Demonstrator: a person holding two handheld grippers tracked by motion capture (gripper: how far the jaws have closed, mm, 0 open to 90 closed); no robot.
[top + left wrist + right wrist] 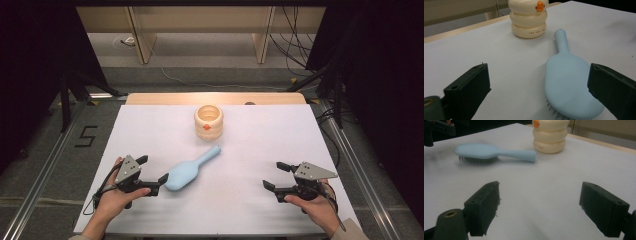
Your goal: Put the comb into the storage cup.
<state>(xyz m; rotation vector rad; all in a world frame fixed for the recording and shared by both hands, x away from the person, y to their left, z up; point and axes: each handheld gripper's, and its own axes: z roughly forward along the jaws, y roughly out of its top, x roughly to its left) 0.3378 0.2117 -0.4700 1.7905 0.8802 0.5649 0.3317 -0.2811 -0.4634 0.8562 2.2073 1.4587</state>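
Left gripper (153,176) is closing in on the blue hairbrush (186,172), jaws wide and holding nothing.

The hairbrush is lying bristles-down just in front of the cream ringed holder (209,121), handle pointing toward it. One left jaw is sitting beside the brush head; next it likely needs to straddle and pinch. The right gripper (273,175) is waiting well apart, gaping, empty.

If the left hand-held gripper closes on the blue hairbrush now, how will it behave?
The hairbrush looks like rigid plastic, so probably stiff and light. Its smooth domed back may slip between the jaws. It lies bristles down, so a push should slide rather than roll it.
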